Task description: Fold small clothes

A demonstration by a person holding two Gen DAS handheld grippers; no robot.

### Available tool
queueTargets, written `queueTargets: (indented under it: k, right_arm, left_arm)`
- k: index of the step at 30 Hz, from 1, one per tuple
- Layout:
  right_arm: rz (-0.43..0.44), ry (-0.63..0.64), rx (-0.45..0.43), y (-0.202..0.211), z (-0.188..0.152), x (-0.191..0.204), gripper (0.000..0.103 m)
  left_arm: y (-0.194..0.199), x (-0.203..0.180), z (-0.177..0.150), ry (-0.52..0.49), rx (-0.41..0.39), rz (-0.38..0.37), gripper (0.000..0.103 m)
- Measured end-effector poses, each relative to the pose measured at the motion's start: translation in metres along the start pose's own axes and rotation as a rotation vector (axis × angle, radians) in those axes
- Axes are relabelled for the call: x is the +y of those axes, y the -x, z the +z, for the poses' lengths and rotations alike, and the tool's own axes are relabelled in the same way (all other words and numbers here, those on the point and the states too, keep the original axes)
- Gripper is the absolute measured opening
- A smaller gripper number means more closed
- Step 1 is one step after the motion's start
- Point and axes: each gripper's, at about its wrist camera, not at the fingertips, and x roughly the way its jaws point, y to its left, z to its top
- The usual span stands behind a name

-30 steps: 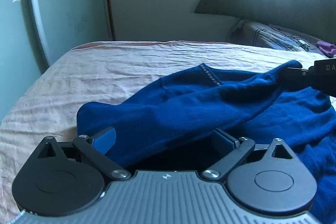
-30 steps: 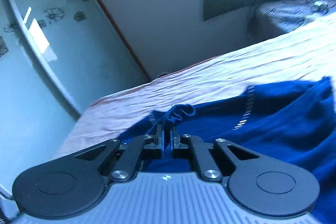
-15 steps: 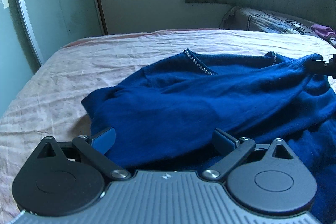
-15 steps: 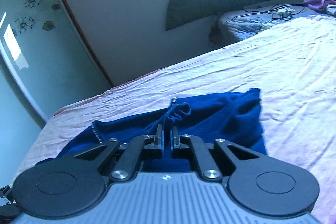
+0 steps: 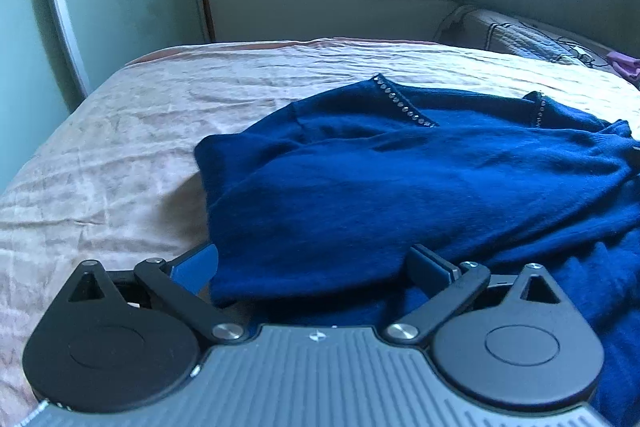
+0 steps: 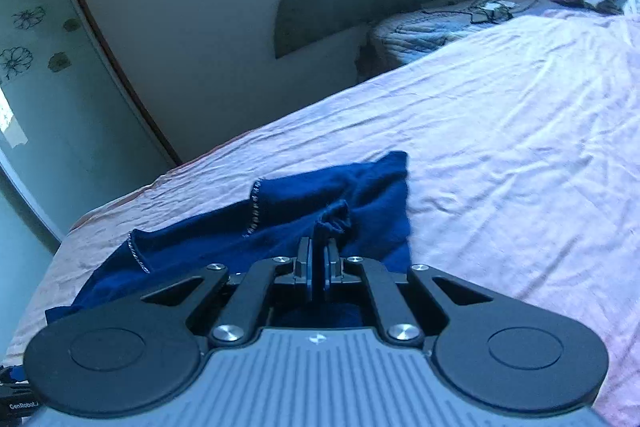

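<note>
Dark blue knitted sweater spread on the pink-sheeted bed. Right hand-held gripper clamps a bunched cuff; left hand-held gripper gapes wide, empty. Risk: thin pinch slipping, collapsing the fold.

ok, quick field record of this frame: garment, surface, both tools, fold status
garment: dark blue knit top with a studded neckline, partly folded over itself, rumpled
surface: wrinkled pale pink bedsheet
left tool: jaws open wide, low at the garment's near edge, gripping nothing
right tool: jaws closed on a bunched bit of the blue fabric
fold status: unfinished; layers uneven
background: quilted pillow near the headboard
</note>
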Motion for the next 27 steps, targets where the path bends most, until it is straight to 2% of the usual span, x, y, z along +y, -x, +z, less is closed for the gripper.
queueTargets:
  k: [7, 12, 13, 16, 18, 19, 21, 23, 24, 26, 27]
  right_arm:
    - [0.011, -0.086, 0.035, 0.0, -0.006, -0.021, 0.006]
    - [-0.066, -0.076, -0.071, 0.019, 0.001, -0.019, 0.007]
    - [-0.052, -0.067, -0.063, 0.017, 0.002, -0.018, 0.007]
    - [-0.01, -0.045, 0.045, 0.001, 0.0, -0.014, 0.007]
    - [-0.088, -0.023, 0.062, -0.003, -0.004, -0.013, 0.007]
    - [-0.093, -0.042, 0.06, 0.001, -0.005, -0.017, 0.007]
    - [-0.043, -0.07, 0.053, 0.016, -0.007, -0.023, 0.008]
    - [-0.001, -0.019, 0.067, 0.037, -0.012, -0.025, 0.009]
    - [0.008, 0.019, 0.077, 0.052, -0.017, -0.025, 0.016]
    - [0.022, 0.063, 0.095, 0.075, -0.027, -0.028, 0.039]
    - [0.03, 0.081, 0.104, 0.089, -0.034, -0.031, 0.063]
  left_arm:
    - [0.008, 0.016, -0.007, 0.018, 0.006, 0.007, 0.102]
    - [0.023, 0.025, -0.018, 0.017, 0.001, 0.003, 0.102]
    - [0.026, 0.027, -0.02, 0.028, 0.002, -0.009, 0.102]
    - [0.032, 0.031, -0.025, 0.059, 0.015, -0.036, 0.102]
    - [0.039, 0.034, -0.03, 0.067, 0.023, -0.054, 0.102]
    - [0.044, 0.037, -0.033, 0.065, 0.023, -0.065, 0.102]
    - [0.056, 0.043, -0.042, 0.06, 0.017, -0.078, 0.102]
    - [0.072, 0.052, -0.053, 0.073, 0.014, -0.104, 0.102]
    - [0.08, 0.057, -0.06, 0.091, 0.018, -0.127, 0.102]
    - [0.092, 0.066, -0.074, 0.141, 0.042, -0.172, 0.102]
    - [0.097, 0.07, -0.082, 0.168, 0.061, -0.199, 0.102]
